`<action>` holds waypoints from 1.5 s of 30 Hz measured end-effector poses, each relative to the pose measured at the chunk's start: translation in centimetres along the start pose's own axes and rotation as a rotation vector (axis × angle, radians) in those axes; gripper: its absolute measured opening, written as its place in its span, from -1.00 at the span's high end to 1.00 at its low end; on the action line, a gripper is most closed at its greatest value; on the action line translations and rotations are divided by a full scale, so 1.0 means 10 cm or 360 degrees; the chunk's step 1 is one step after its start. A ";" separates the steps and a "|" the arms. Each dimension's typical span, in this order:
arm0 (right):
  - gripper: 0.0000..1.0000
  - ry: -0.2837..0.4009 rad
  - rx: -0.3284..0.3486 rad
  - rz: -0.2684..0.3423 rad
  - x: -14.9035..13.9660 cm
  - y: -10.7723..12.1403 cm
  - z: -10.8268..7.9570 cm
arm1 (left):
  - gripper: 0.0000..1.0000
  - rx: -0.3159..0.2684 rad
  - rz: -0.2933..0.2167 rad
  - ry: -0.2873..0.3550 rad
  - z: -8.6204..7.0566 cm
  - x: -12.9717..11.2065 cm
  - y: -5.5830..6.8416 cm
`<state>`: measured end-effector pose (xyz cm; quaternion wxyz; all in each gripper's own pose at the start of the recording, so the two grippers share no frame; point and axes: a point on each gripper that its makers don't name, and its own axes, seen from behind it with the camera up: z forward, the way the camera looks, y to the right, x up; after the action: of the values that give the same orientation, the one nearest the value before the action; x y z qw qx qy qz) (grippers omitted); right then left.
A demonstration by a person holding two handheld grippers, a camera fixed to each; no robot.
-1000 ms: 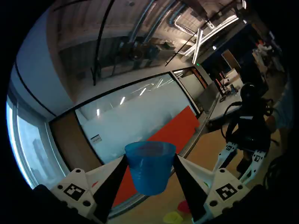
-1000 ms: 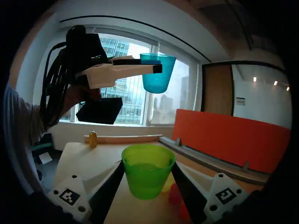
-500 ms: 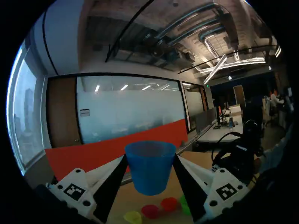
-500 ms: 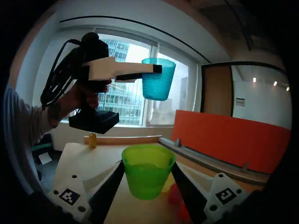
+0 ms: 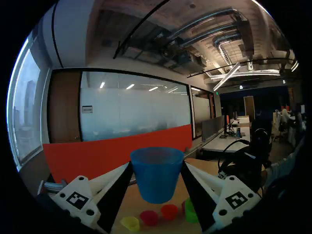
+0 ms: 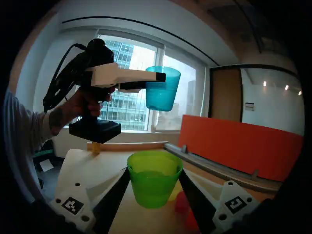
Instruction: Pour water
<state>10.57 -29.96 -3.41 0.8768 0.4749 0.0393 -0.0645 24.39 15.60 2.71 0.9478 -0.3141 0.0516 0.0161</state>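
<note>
My left gripper [image 5: 156,167] is shut on a blue plastic cup [image 5: 156,185], held upright high above the table. In the right gripper view the same blue cup [image 6: 162,90] hangs at upper centre in the left gripper [image 6: 159,77], which a hand [image 6: 86,104] holds. My right gripper [image 6: 154,171] is shut on a green translucent cup [image 6: 154,189], which stands upright lower down and looks partly filled with liquid. The blue cup is above the green one and farther off. What the blue cup holds is hidden.
Small yellow [image 5: 130,223], red [image 5: 149,217], orange-red [image 5: 169,211] and green [image 5: 190,210] cups stand in a row on the wooden table [image 6: 97,167]. An orange panel [image 6: 241,148] runs along the table's far side. A small yellow object [image 6: 94,147] sits near the window.
The left gripper has swung from a tilted pose back to level, bringing the blue cup upright and a little lower and closer. The right gripper and green cup have stayed still.
</note>
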 end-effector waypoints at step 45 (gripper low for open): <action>-0.81 -0.0284 -0.0010 0.0081 -0.38 0.28 -0.53 | -0.72 -0.0101 -0.0046 -0.0491 -0.34 -1.79 0.07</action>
<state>7.24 -23.77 -3.49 0.8797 0.4652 -0.0510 -0.0842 6.21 14.16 1.56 0.9343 -0.3384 -0.0996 0.0523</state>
